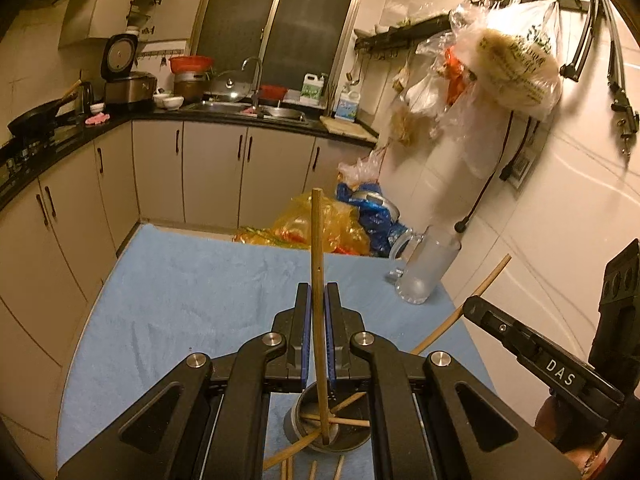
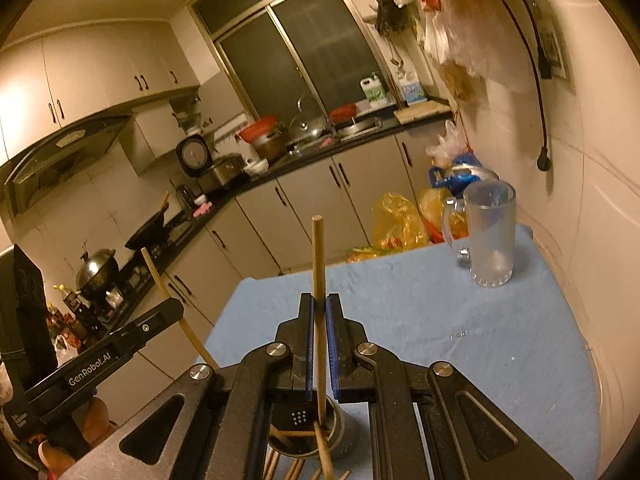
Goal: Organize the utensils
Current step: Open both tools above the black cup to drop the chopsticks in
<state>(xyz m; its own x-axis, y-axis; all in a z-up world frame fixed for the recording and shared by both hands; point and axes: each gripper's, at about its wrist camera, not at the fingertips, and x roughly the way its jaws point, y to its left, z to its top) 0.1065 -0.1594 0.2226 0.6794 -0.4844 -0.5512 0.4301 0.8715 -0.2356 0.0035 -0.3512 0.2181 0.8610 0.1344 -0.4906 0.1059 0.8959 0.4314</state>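
My left gripper [image 1: 318, 292] is shut on a wooden chopstick [image 1: 317, 232] that stands nearly upright between the blue pads. Its lower end reaches into a dark metal cup [image 1: 298, 424] under the jaws, where other chopsticks lie crossed. In the right wrist view my right gripper [image 2: 319, 300] is shut the same way on another upright chopstick [image 2: 318, 256], over the same cup [image 2: 340, 428]. Each gripper shows in the other's view: the right one [image 1: 472, 306] with its slanted chopstick [image 1: 486, 282], the left one [image 2: 174, 310] with its chopstick [image 2: 154, 272]. Loose chopsticks [image 1: 312, 472] lie on the cloth by the cup.
A blue cloth [image 1: 180, 300] covers the table. A frosted glass mug [image 1: 426, 272] [image 2: 490, 236] stands at its far right corner near the tiled wall. Yellow and blue plastic bags [image 1: 320, 224] sit beyond the far edge. Kitchen cabinets and a counter run along the left and back.
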